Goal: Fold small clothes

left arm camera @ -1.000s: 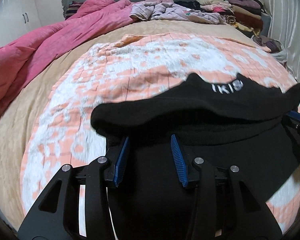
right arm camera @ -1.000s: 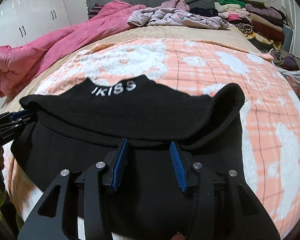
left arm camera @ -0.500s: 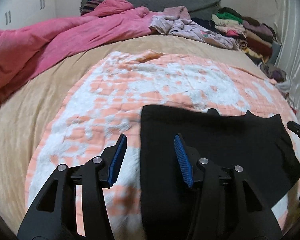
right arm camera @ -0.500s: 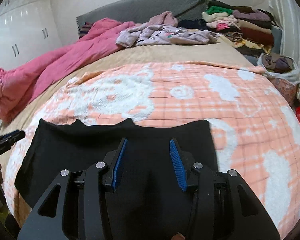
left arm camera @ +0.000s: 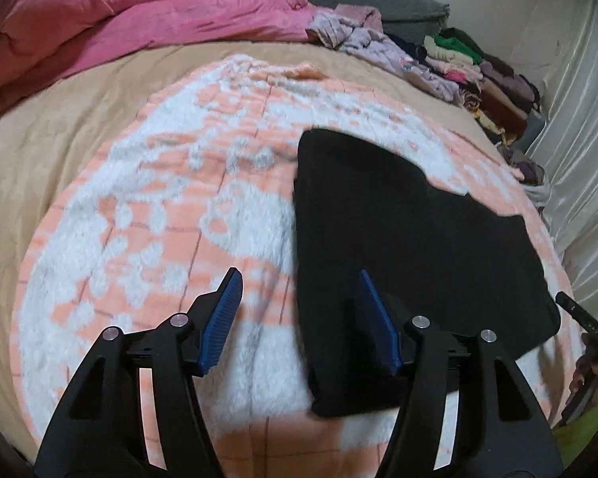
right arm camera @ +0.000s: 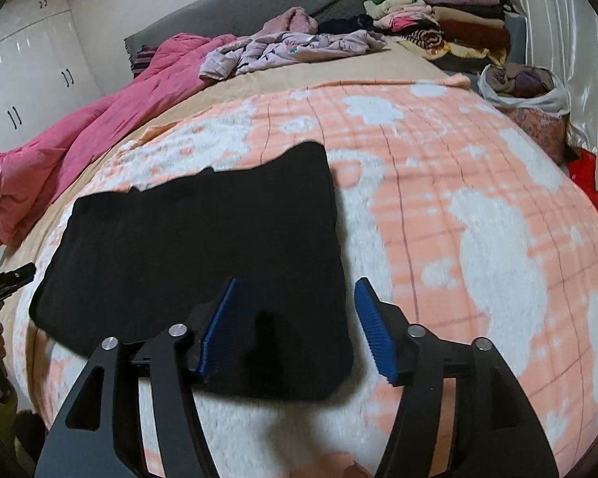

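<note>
A black garment (left arm camera: pixel 410 247) lies folded flat on the peach-and-white blanket (left arm camera: pixel 159 215); it also shows in the right wrist view (right arm camera: pixel 203 255). My left gripper (left arm camera: pixel 299 302) is open and empty, above the garment's left edge. My right gripper (right arm camera: pixel 295 310) is open and empty, above the garment's right edge. The tip of the right gripper (left arm camera: pixel 578 310) shows at the far right of the left wrist view, and the left gripper's tip (right arm camera: pixel 8 279) at the far left of the right wrist view.
A pink duvet (left arm camera: pixel 119 28) is bunched at the back left. Loose lilac clothes (right arm camera: pixel 291 47) and a stack of folded clothes (right arm camera: pixel 438 20) lie by the grey headboard (right arm camera: pixel 259 8). A bag of clothes (right arm camera: pixel 522 83) sits at the bed's right side.
Both grippers let go of the garment's folded-over top and drew back toward its outer edges. The garment now lies flat, with the lettering hidden.
</note>
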`<state>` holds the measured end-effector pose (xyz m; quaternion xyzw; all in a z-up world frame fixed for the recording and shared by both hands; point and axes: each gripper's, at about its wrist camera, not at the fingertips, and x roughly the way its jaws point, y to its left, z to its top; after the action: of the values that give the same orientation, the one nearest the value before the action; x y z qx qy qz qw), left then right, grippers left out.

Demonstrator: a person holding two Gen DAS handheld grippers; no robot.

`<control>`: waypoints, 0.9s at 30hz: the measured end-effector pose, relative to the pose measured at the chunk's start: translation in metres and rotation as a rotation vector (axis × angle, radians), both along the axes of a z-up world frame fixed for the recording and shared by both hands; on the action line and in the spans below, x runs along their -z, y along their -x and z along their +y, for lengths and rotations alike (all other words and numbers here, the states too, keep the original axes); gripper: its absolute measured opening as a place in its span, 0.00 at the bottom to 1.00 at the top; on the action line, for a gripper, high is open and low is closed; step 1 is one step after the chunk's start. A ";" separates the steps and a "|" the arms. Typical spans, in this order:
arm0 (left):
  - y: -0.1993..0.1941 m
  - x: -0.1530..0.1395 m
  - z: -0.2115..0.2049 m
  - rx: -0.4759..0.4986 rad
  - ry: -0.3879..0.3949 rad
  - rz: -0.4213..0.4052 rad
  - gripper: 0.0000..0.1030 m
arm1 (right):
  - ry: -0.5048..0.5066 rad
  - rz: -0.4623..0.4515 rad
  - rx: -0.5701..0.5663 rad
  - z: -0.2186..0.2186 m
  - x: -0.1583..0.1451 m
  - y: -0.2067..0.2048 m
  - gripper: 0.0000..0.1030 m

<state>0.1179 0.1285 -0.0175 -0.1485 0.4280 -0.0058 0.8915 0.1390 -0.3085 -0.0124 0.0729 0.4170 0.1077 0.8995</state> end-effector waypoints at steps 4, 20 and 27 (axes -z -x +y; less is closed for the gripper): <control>0.005 0.010 -0.008 0.015 -0.001 0.026 0.53 | -0.023 0.020 -0.016 0.000 0.006 0.003 0.61; 0.007 0.020 -0.031 0.041 0.029 0.063 0.14 | -0.126 0.065 -0.002 -0.008 0.015 -0.007 0.21; 0.021 0.007 -0.032 0.049 0.027 0.034 0.10 | -0.128 0.021 -0.022 -0.012 0.000 0.005 0.11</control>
<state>0.0965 0.0961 -0.0247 -0.1502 0.4466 -0.0310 0.8815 0.1342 -0.3208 -0.0121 0.1266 0.4193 0.1434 0.8875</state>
